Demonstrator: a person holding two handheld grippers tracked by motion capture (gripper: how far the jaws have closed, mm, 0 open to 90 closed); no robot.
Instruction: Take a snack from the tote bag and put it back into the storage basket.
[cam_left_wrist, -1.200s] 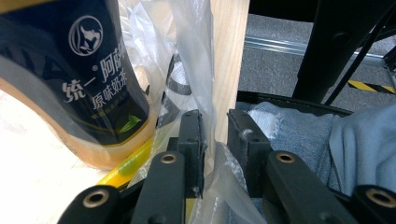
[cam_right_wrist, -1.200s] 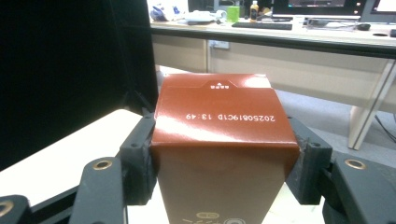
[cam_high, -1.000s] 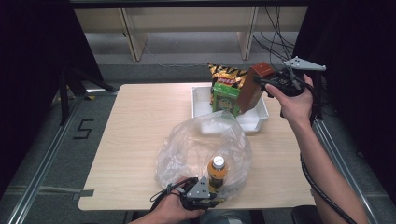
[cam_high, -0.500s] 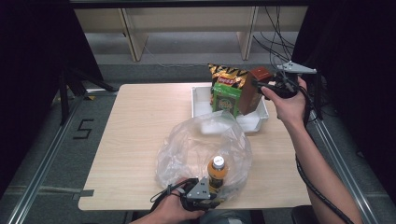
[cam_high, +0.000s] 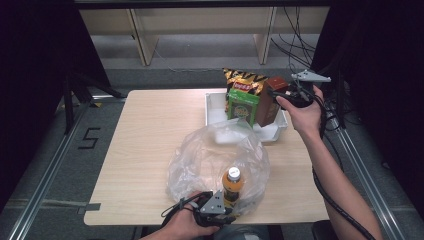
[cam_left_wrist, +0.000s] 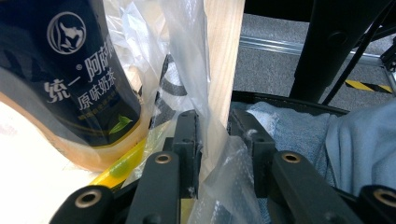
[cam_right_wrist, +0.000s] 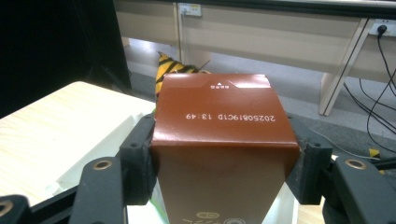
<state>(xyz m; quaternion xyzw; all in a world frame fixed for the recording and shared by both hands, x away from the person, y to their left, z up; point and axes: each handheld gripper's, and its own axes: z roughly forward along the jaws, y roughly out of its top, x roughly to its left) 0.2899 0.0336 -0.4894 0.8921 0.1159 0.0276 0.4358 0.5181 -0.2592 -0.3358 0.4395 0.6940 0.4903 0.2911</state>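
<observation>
Lowering toward the white tray (cam_high: 214, 102) at upper right of the high view, my right jaws (cam_right_wrist: 224, 158) pinch the brown carton (cam_right_wrist: 223, 140) — contact made, lifting comes next. My left jaws (cam_left_wrist: 215, 140) pinch the plastic bag (cam_high: 200, 160) at the counter (cam_high: 150, 130) edge.

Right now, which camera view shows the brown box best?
The right gripper view: the brown box is close up, its printed top readable, clamped between the right gripper jaws. In the high view it is small, standing in the white tray.
</observation>
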